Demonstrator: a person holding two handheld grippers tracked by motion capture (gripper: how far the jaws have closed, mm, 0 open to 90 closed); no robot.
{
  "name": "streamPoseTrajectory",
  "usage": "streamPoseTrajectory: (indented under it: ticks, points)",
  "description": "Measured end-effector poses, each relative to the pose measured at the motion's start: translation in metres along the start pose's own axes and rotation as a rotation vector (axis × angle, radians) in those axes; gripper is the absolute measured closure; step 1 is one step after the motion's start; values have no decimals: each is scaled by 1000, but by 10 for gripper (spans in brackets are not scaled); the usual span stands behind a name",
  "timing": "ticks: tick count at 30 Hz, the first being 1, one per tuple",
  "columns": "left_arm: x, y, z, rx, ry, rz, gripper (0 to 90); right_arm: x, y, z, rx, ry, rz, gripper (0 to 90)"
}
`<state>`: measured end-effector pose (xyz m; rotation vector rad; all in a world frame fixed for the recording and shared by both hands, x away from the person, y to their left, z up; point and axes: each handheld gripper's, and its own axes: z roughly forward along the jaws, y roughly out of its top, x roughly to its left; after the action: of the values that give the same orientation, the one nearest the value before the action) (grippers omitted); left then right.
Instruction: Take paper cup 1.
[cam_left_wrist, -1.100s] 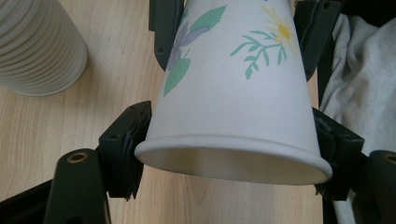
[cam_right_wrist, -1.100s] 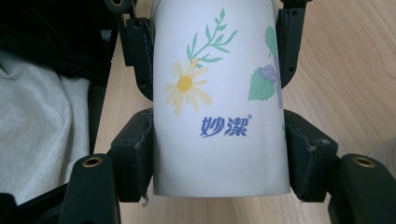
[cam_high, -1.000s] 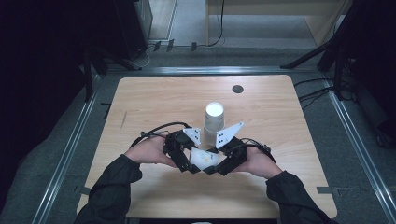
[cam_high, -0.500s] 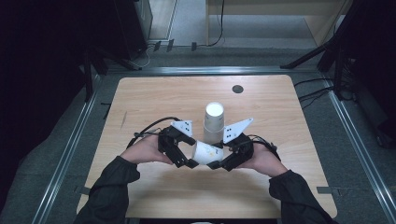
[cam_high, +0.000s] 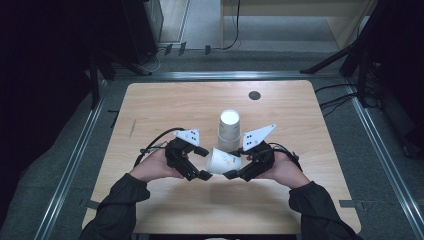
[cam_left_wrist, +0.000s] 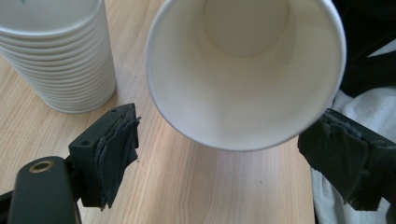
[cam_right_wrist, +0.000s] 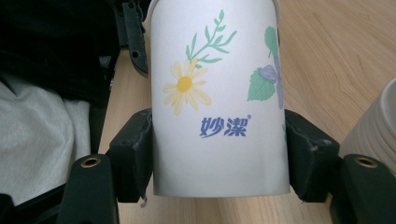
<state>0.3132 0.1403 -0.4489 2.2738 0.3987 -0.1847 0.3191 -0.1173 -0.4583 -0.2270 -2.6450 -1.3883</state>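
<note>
Single paper cup (cam_high: 223, 161) lay on its side just in front of the stack of cups (cam_high: 229, 131), lifted between both tools, long axis running left-right across the worktop (cam_high: 310, 200). Right tool (cam_high: 235, 173) held it: pads pressed both sides of the floral-printed wall near the closed base, as right gripper view showed (cam_right_wrist: 217, 102). Open mouth faced the left tool (cam_high: 202, 162); left gripper view looked straight into the cup's white inside (cam_left_wrist: 245, 70). Left tool's jaws had just been opening and stood wide, pads clear of the rim on both sides, rim sitting between them but untouched. So the cup lay right of the left tool, left of the right tool, base end in the right one. Stack of cups stood upright, mouths down, just behind, apart from the held cup. Likely the cup was freshly separated from that stack; the next move turned on the right hand alone carrying it.
</note>
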Motion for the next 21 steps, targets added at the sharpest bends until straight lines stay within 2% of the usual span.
streamPoseTrajectory:
  ticks: [4,9,12,16,17,21]
  points:
    - [0,-1,3,-25,-8,-8,129,0,1,1,0,7,0,345]
    - [1,-1,6,-73,-55,-14,135,0,2,4,-5,18,-1,345]
    - [2,-1,7,-89,-57,-18,145,0,3,5,-6,25,-3,345]
    - [1,-1,9,-94,-63,-13,156,0,3,7,-5,34,2,345]
    - [1,-1,9,-92,-62,-11,194,0,3,8,-2,34,0,345]
    - [1,-1,10,-85,-60,-3,220,0,3,9,6,27,1,345]
